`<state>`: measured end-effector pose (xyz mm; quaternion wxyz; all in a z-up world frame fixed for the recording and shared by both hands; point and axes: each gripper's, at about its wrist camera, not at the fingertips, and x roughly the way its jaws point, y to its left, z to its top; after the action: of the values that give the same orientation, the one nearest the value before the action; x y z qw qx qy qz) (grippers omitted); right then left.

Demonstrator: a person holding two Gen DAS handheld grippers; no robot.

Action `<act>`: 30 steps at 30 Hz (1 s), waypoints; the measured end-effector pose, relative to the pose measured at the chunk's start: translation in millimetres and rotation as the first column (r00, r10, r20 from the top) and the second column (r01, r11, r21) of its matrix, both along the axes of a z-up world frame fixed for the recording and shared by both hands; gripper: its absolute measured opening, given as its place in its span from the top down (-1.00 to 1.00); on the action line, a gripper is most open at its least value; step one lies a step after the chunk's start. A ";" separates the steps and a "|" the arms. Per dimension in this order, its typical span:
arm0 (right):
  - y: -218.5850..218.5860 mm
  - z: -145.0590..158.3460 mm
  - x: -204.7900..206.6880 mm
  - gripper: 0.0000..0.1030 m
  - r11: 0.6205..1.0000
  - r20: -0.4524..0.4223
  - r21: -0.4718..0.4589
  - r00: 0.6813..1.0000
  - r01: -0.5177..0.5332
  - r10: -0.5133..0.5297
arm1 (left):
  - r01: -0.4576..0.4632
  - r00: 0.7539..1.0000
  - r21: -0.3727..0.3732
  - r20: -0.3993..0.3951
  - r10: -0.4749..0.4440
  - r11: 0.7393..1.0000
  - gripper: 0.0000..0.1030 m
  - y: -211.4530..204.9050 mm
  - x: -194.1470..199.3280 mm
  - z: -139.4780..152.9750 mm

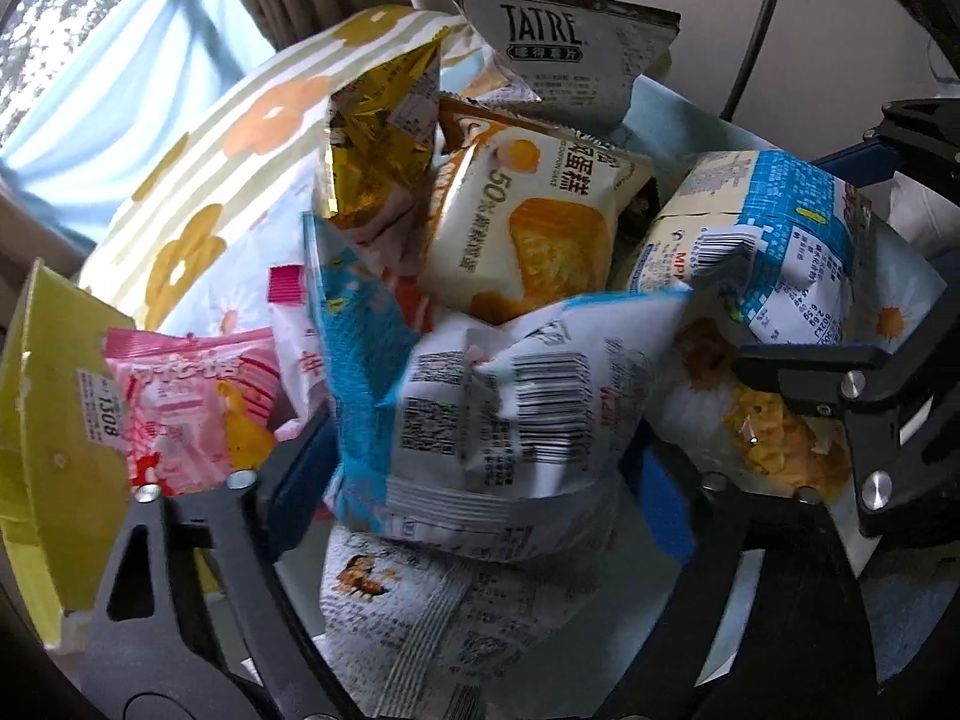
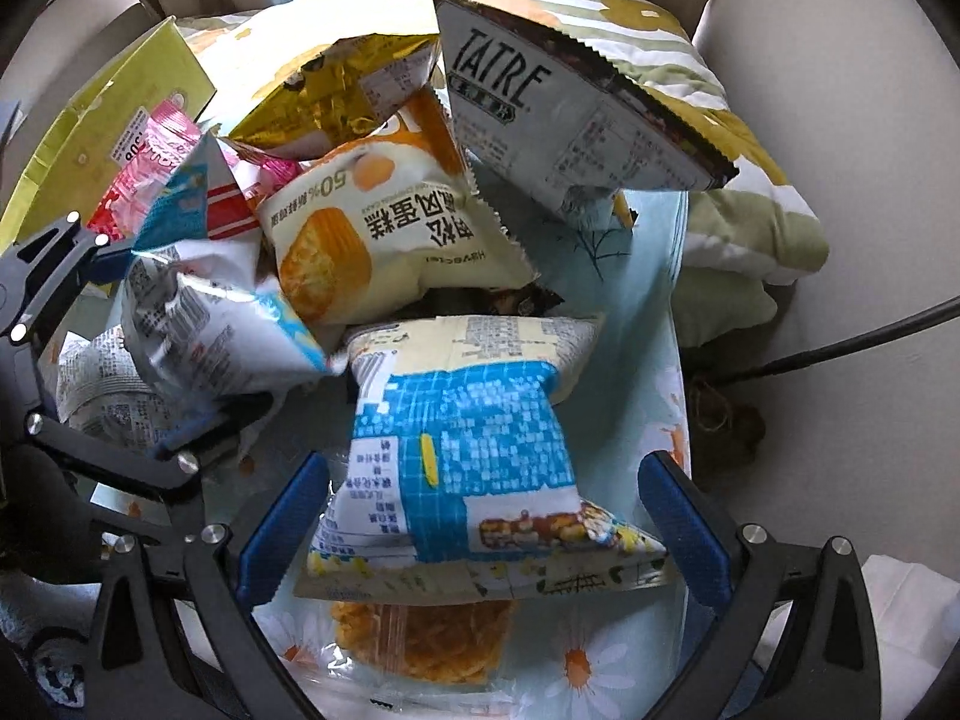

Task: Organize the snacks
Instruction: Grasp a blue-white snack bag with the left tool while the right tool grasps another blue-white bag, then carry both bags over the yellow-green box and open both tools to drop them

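The left claw [image 1: 480,450] is pointing steeply down into a heap of snack packets and is grasping a white-and-blue packet [image 1: 516,396] with a barcode on it. Its blue pads are pressing on both flanks of the packet, and the wrapper is crumpling between them. Directly under this claw a grey printed packet [image 1: 420,612] is lying flat on the daisy cloth [image 2: 600,660]. Just ahead of its fingertips a cream cake packet [image 1: 528,228] is leaning on the heap, with a gold foil packet [image 1: 372,150] beside it on the claw's left. Farther ahead, a grey packet lettered TATRE [image 1: 564,54] is standing on end. To the claw's left a pink packet [image 1: 180,402] is resting against a yellow-green box [image 1: 54,420].

The right claw [image 2: 483,468] is also pointing down and is standing released, its jaws spread wide. A blue-and-cream packet [image 2: 468,438] is lying between them. The left pad [image 2: 282,528] is sitting just beside the packet's edge and the right pad is sitting near its corner, with the wrapper showing no squeeze. Beneath this packet, close to the claw's base, a clear packet of orange crisps [image 2: 420,630] is lying on the cloth. Beyond the heap, a flowered pillow [image 2: 720,120] is lying against the wall.
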<state>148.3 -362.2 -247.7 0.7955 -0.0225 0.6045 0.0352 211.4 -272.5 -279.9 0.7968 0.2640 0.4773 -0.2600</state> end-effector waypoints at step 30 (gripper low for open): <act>-0.5 28.8 -29.5 -0.11 0.996 0.072 0.070 0.995 0.060 -0.065 | -0.090 0.992 -0.097 0.082 0.098 0.991 -0.51 36.8 -52.2 66.8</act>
<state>118.8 -362.7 -218.9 0.8185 0.0221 0.5733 0.0300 159.2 -235.7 -213.1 0.8396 0.2145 0.4418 -0.2323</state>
